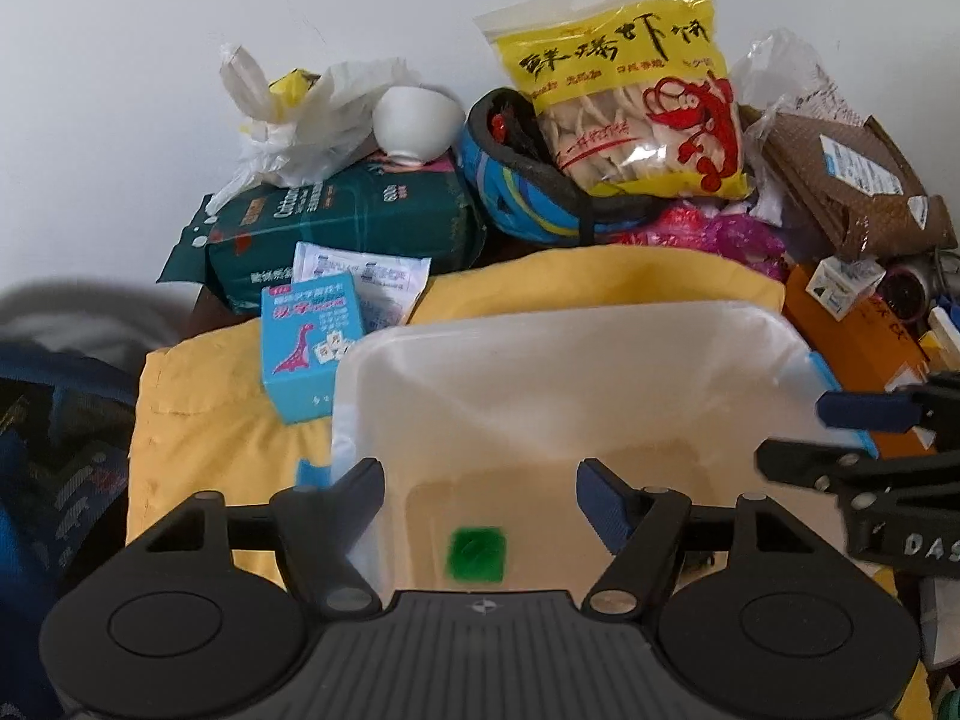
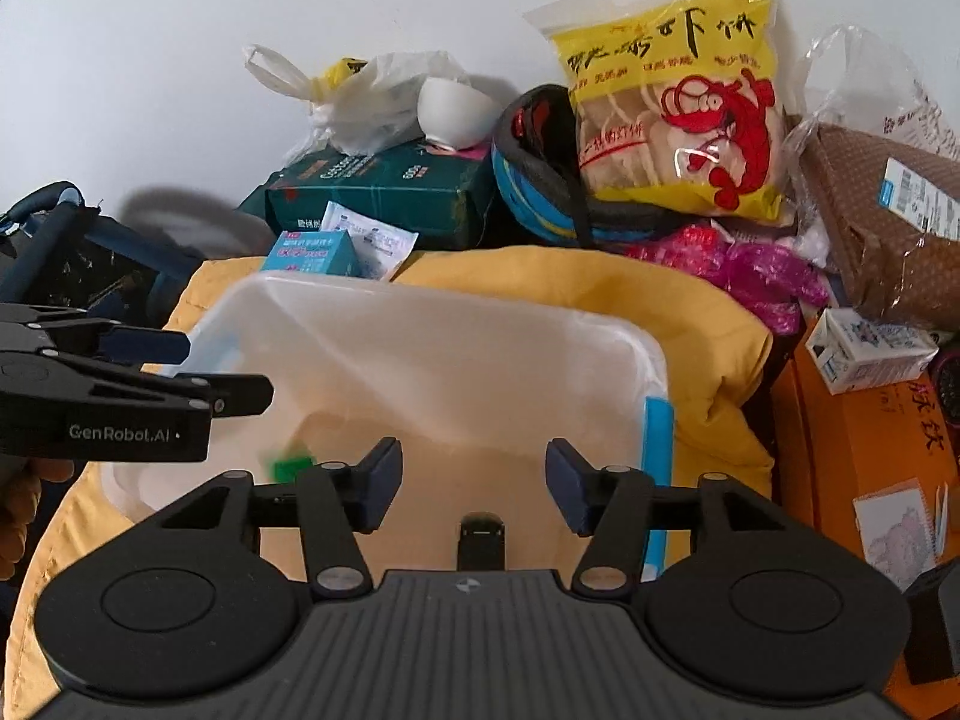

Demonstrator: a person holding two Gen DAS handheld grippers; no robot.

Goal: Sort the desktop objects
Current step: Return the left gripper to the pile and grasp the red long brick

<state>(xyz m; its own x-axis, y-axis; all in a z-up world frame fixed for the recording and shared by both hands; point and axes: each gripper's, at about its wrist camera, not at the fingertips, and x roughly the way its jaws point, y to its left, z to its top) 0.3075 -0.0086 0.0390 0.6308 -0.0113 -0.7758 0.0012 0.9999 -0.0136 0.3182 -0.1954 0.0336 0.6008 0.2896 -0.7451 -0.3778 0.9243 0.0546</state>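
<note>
Both grippers, left [image 1: 480,501] and right [image 2: 474,480], spread apart, gripping nothing, poised at opposite sides over plastic box [image 1: 558,372] on yellow cloth [image 1: 228,408]; probably staged as sorting bin beside clutter.

Translucent white bin [image 1: 600,372], green cube [image 1: 478,554], yellow cloth [image 1: 240,438], yellow snack bag with red shrimp [image 1: 636,90], orange box [image 2: 870,438]

Your yellow cloth [image 1: 198,414] hides the counter beneath the translucent bin [image 1: 540,372]. At three o'clock in the left wrist view the right gripper [image 1: 840,432] is cut off by the edge. The green item [image 1: 477,555] inside the bin is too blurred to identify.
</note>
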